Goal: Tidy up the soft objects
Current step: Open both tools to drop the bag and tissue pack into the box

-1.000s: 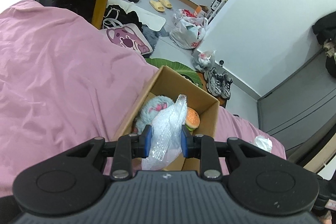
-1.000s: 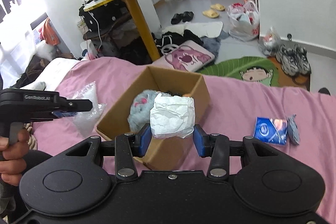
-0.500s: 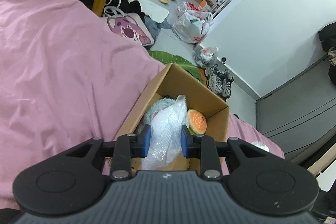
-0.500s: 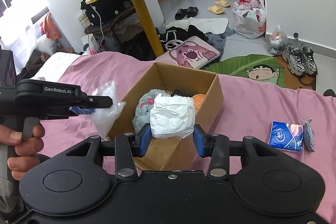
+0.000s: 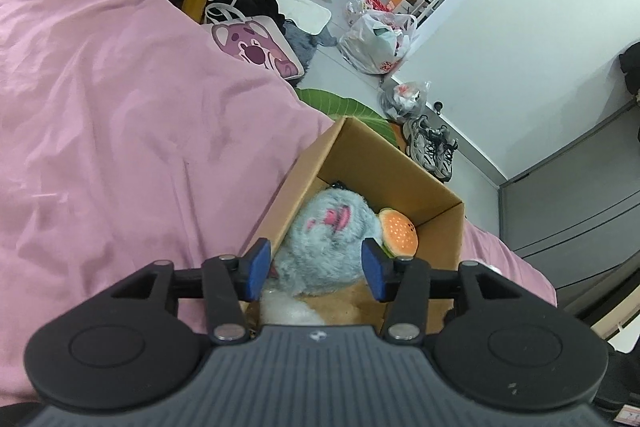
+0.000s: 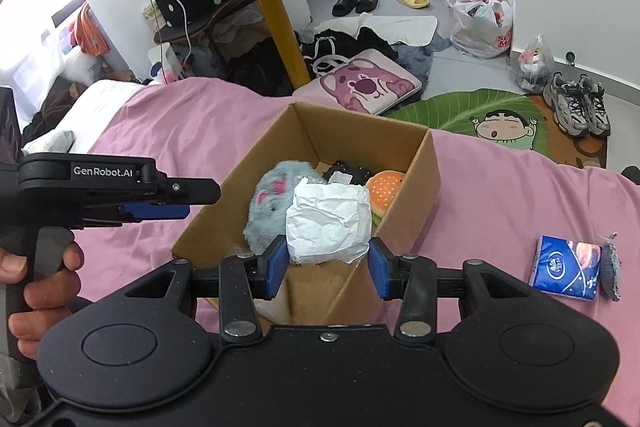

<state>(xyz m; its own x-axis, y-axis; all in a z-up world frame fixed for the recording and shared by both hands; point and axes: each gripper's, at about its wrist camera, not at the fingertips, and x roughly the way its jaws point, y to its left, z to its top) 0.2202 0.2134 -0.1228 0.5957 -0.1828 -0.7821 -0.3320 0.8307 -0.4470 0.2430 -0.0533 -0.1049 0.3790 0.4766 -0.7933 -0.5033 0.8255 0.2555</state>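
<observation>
Cardboard box (image 6: 404, 183) on pink bedding holds a grey plush (image 5: 328, 239), a burger toy (image 5: 398, 231) and a clear bag (image 5: 286, 309). Left gripper (image 5: 316, 269) spread wide, empty. Right gripper (image 6: 328, 263) clamps white paper wad (image 6: 330, 223) above the box; early release risks snagging the near wall. Tissue pack (image 6: 566, 267) lies outside.

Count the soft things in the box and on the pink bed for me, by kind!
Plush toys: 2, the fluffy grey-blue plush and the orange burger plush, both in the brown cardboard box.
Crumpled white paper bundles: 1, held in the right gripper.
Blue tissue packs: 1, on the bed.
Total: 4
</observation>
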